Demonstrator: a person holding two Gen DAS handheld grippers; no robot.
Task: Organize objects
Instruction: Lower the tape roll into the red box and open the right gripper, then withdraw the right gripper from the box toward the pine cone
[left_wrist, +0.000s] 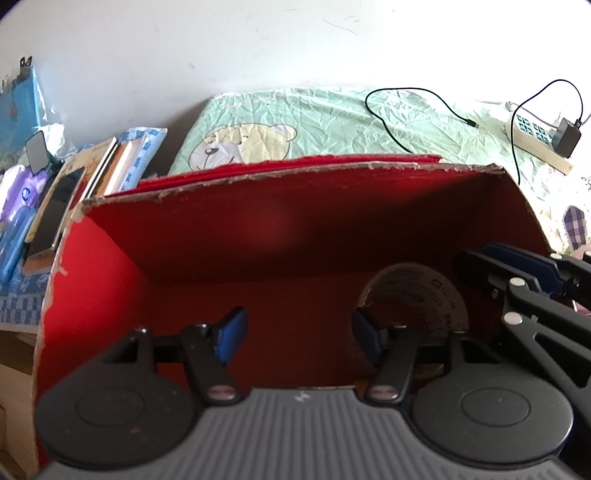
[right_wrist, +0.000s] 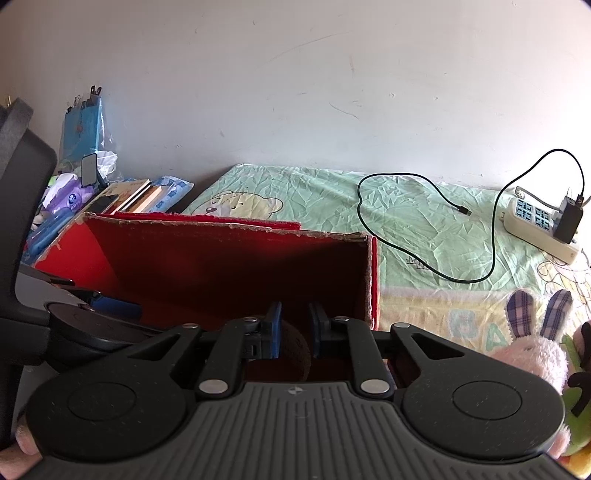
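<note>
Nearest each lens sit black tongs with blue pads, both poked down into one red box (left_wrist: 221, 236).

That box is the biggest thing here: cardboard, red inside and out, its top edges torn and ragged, standing open on the bed (right_wrist: 424, 221) close to a white wall. A green sheet with a bear print covers the bed.

Inside the box, toward its right wall, lies one roll (left_wrist: 417, 295): pale, round, with fine print on its face. In the right view only its brown curved edge shows, between the pads.

Left tongs (left_wrist: 299, 332) stand apart over the bare red floor, nothing between them; the roll lies just right of the right pad. Right tongs (right_wrist: 295, 328) are drawn close together on the roll's edge, though the contact is dim there. The left view catches them from the side, entering at the box's right wall.

Counted: two tongs, one box, one roll, one power strip (right_wrist: 535, 229) with one black charger (right_wrist: 569, 218) plugged in, and one black cable (right_wrist: 424, 206) looping over the sheet.

Only the right view shows a pink plush rabbit (right_wrist: 532, 354) with plaid ears on the bed. Both views show a stack of books (left_wrist: 107, 166) and blue packs left of the box.
</note>
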